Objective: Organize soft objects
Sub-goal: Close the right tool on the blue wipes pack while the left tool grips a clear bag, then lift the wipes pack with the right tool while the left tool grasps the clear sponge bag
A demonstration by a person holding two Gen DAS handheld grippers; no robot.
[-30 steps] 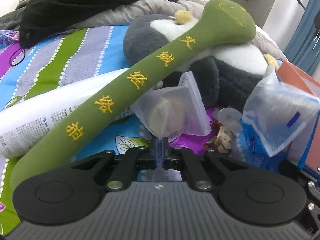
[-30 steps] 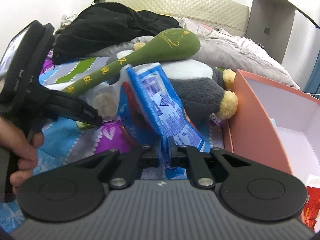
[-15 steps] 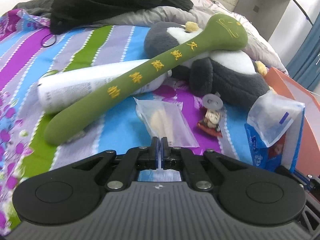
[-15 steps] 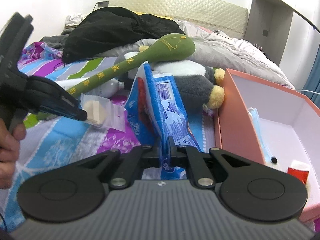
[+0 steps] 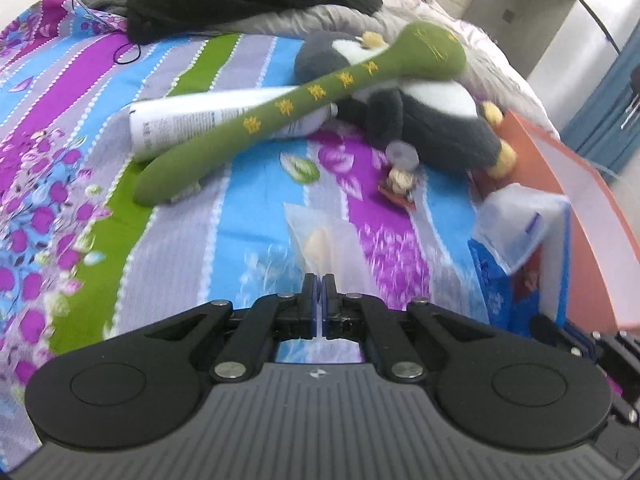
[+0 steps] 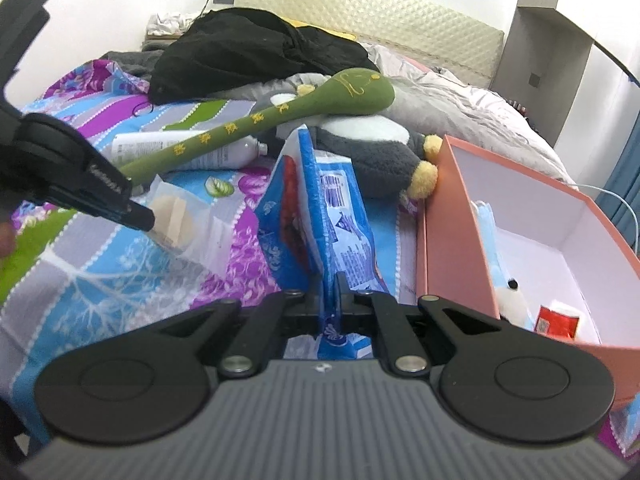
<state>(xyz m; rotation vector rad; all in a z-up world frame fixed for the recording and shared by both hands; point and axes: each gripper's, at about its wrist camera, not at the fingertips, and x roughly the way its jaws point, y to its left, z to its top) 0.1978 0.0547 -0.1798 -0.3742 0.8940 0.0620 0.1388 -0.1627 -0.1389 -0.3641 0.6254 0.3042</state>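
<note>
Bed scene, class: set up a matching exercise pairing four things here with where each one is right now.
Things:
1. clear pouch
2. blue packet
3. green plush stick
4. red packet

Places:
A. inside the pink box
B. across the penguin plush
C. in the left gripper
D. in the right gripper

Pairs: 1-C, 2-D, 3-B, 4-A

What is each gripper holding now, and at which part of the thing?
The left gripper is shut on the near edge of the clear plastic bag. The right gripper is shut on the lower end of the blue packet.
</note>
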